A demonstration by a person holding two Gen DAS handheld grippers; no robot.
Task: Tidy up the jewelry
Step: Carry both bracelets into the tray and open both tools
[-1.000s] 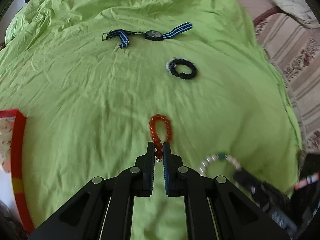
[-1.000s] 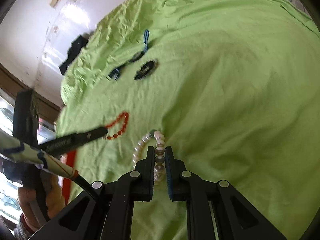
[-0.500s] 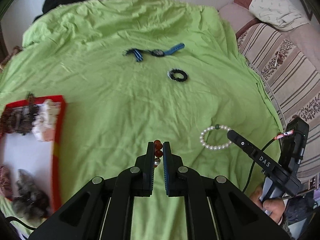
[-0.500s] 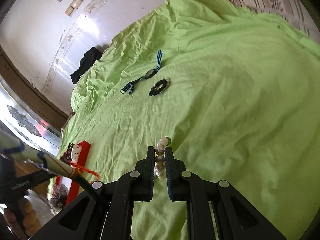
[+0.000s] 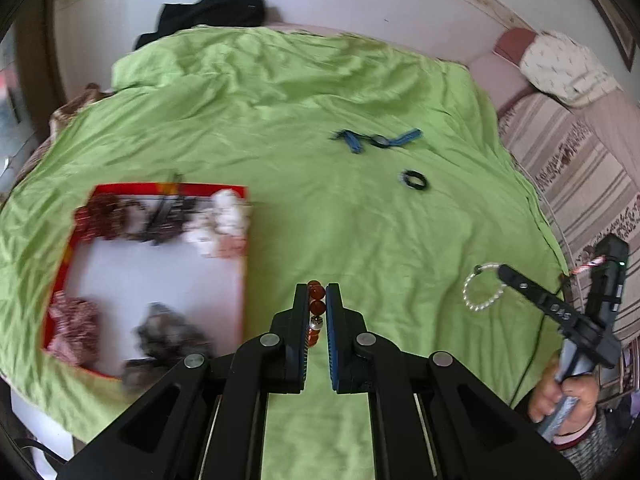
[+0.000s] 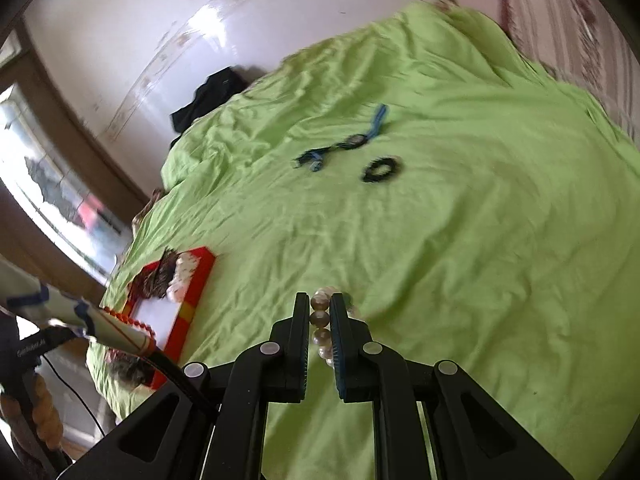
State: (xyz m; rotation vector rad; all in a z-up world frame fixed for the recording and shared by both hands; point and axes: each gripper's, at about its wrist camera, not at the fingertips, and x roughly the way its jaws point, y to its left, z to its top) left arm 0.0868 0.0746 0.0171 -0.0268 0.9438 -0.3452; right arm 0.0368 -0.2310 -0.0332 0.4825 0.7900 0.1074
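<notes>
Left gripper (image 5: 317, 300) fingers clamp the orange bracelet (image 5: 316, 308) — right gripper (image 6: 320, 312) fingers pinch the pearl bracelet (image 6: 321, 328).

Both wrist cameras look forward along their fingers, high above the sheet (image 5: 360, 240). The watch (image 5: 378, 141) (image 6: 348, 144) and tray (image 5: 244, 264) (image 6: 200, 276) appear in both views.

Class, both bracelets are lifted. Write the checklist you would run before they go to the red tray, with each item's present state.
1. Left hand-held gripper shut on orange bead bracelet: ok.
2. Right hand-held gripper shut on pearl bracelet: ok.
3. Red tray in view, to the left: ok.
4. Free white space in tray: ok.
5. Watch and black bracelet lie on green sheet, outside the tray: not ok.
6. How firm either grip is: cannot tell.
</notes>
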